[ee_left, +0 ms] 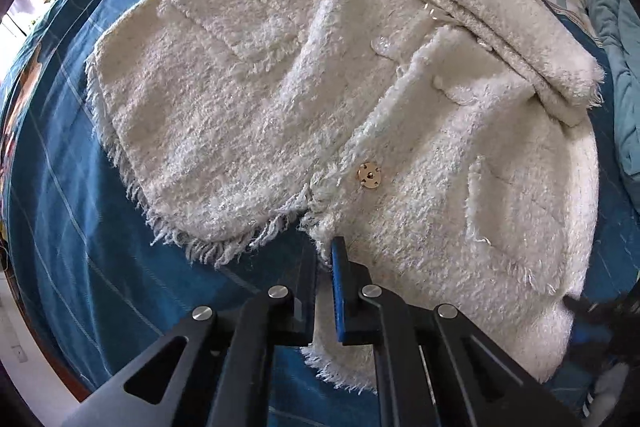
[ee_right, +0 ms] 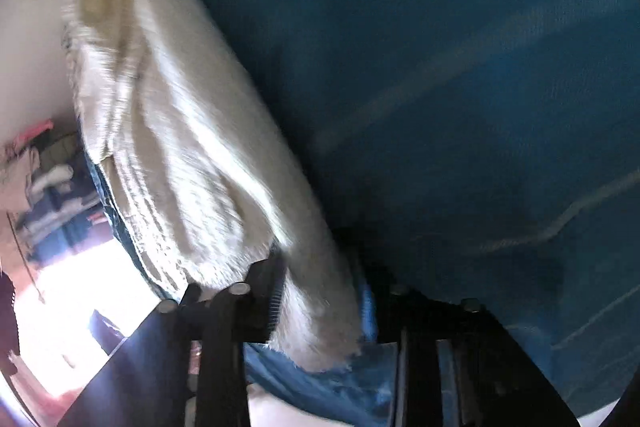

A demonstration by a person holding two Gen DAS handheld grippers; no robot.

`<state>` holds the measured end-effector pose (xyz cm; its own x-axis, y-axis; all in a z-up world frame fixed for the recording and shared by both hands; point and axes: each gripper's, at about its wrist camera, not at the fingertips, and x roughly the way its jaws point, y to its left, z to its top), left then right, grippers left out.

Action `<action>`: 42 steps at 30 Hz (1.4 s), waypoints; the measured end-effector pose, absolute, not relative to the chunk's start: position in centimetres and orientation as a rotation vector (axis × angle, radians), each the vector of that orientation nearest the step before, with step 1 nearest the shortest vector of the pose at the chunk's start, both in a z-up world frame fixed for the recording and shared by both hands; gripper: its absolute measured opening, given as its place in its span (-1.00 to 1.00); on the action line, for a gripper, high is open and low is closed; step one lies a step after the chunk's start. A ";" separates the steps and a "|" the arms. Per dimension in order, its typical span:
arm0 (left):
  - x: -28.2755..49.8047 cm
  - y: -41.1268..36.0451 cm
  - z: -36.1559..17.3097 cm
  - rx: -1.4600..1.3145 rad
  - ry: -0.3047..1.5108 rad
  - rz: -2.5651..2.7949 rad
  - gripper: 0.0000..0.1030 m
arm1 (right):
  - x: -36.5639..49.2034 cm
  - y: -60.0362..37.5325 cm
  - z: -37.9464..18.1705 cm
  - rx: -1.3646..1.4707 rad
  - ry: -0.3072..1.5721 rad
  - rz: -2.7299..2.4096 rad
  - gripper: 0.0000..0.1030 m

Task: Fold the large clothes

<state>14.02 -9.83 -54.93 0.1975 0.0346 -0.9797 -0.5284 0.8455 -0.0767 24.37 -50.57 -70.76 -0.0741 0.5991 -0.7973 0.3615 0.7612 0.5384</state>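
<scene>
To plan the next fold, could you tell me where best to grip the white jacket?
Grip the jacket at its fringed bottom hem, coming from the near bed edge: that hem lies flat, free and closest.

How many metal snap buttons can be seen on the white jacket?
1: a gold snap button on the front edge of the white jacket, just above the left gripper. Others may be hidden under folds.
</scene>
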 end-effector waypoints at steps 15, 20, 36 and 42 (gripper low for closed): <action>14.5 -9.9 -55.4 -0.453 1.361 0.398 -0.92 | 30.3 -49.6 -68.6 0.611 1.597 0.224 -0.30; 14.7 -10.0 -56.0 -0.437 1.377 0.403 -0.92 | 36.8 -47.2 -70.0 0.522 1.531 0.322 -0.32; 15.3 -10.9 -57.0 -0.399 1.403 0.424 -0.91 | 38.3 -47.1 -69.1 0.336 1.487 0.331 -0.36; 15.9 -11.6 -57.0 -0.381 1.407 0.434 -0.91 | 38.2 -40.4 -67.6 -0.229 1.301 0.405 -0.64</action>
